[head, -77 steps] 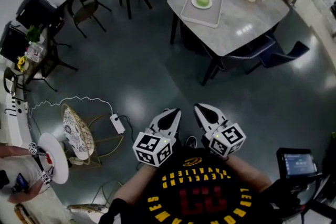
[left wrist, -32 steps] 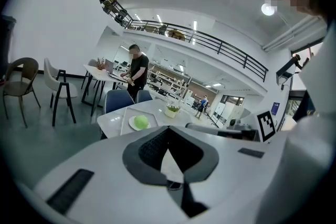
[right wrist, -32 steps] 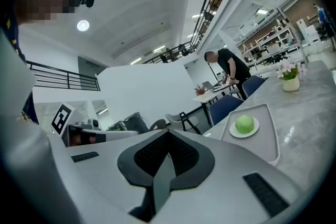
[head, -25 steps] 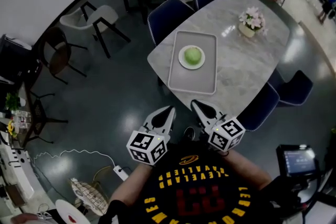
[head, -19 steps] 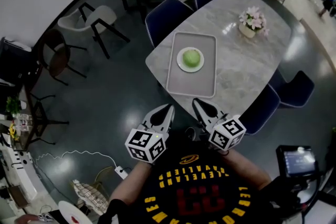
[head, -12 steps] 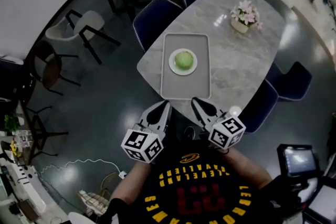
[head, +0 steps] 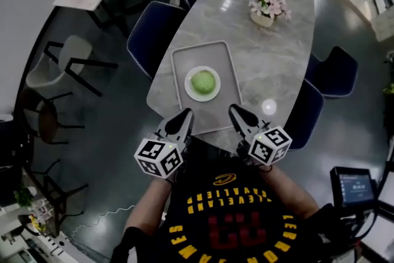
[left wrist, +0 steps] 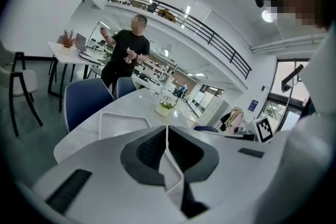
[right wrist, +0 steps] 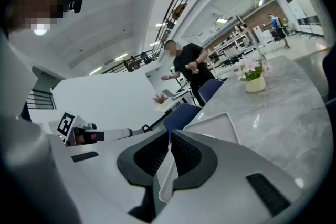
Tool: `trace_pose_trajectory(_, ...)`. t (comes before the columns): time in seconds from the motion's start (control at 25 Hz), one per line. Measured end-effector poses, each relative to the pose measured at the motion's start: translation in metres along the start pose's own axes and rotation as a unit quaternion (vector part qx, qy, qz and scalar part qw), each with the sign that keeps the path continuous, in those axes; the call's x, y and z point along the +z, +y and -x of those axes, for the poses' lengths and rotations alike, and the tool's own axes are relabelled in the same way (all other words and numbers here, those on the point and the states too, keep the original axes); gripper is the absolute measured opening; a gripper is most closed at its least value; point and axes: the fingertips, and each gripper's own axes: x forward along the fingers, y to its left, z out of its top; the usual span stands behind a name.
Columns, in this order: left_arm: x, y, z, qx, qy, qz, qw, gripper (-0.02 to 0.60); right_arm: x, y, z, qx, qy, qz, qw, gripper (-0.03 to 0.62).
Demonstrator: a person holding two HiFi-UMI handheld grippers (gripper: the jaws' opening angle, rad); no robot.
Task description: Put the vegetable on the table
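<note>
Landmark is the tray (head: pixel 200 58): a rounded rectangle, pale grey, smooth, with a low raised rim. It lies on a marbled grey table (head: pixel 277 52) with a glossy top and rounded corners.

At the tray's centre is a round white plate (head: pixel 189 89). On it sits the vegetable (head: pixel 203 81): a pale green ball, matte, faintly ribbed like a small cabbage, whole. It touches only the plate.

The left gripper (head: pixel 186 113) is at the tray's near left corner, the right gripper (head: pixel 234 109) at its near right corner. Both are white plastic with dark ridged pads, and both point toward the tray. They are well apart from the vegetable. Each carries a cube with black and white square markers, at the end away from the tray.

In the left gripper view the left gripper's (left wrist: pixel 167 136) jaws are pressed together with nothing between them. The right gripper view shows the right gripper (right wrist: pixel 169 141) the same way, pads meeting and empty.

Beyond the tray's far right corner stands a small cream pot of pink flowers (head: pixel 265 6). A dark blue padded chair (head: pixel 151 28) is tucked in on the tray's left.
</note>
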Motion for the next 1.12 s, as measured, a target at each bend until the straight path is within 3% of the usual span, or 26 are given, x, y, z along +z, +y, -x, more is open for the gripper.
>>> trace_pose_trajectory(0.12,0.007,0.022,-0.019,-0.021,0.032,0.019,0.9991,0.003,-0.002,-0.016,-0.013,-0.033,0.001,-0.044,0.998,0.006)
trace_pose_trajectory(0.2,0.004,0.041,-0.035,-0.032,0.057,0.026,0.9975,0.036,-0.010,-0.031,-0.024,-0.053,0.005,-0.070,0.996,0.013)
trace_pose_trajectory(0.24,0.001,0.050,-0.043,-0.035,0.069,0.026,0.9966,0.044,-0.014,-0.039,-0.029,-0.063,0.008,-0.079,0.995,0.066)
trace_pose_trajectory(0.4,-0.008,0.083,-0.069,-0.052,0.114,0.025,0.9919,0.069,-0.029,-0.060,-0.041,-0.097,0.022,-0.093,0.991,0.075)
trace_pose_trajectory(0.48,-0.013,0.094,-0.080,-0.064,0.140,0.034,0.9875,0.088,-0.035,-0.071,-0.044,-0.114,0.026,-0.113,0.987,0.075)
trace_pose_trajectory(0.6,-0.023,0.114,-0.103,-0.074,0.187,0.039,0.9789,0.121,-0.046,-0.094,-0.051,-0.131,0.031,-0.171,0.976,0.125)
trace_pose_trajectory(0.76,-0.044,0.143,-0.137,-0.079,0.253,0.044,0.9633,0.121,-0.063,-0.119,-0.070,-0.126,0.059,-0.205,0.969,0.125)
trace_pose_trajectory(1.12,-0.066,0.187,-0.155,-0.027,0.324,0.022,0.9456,0.121,-0.102,-0.124,-0.094,-0.121,0.111,-0.250,0.954,0.124)
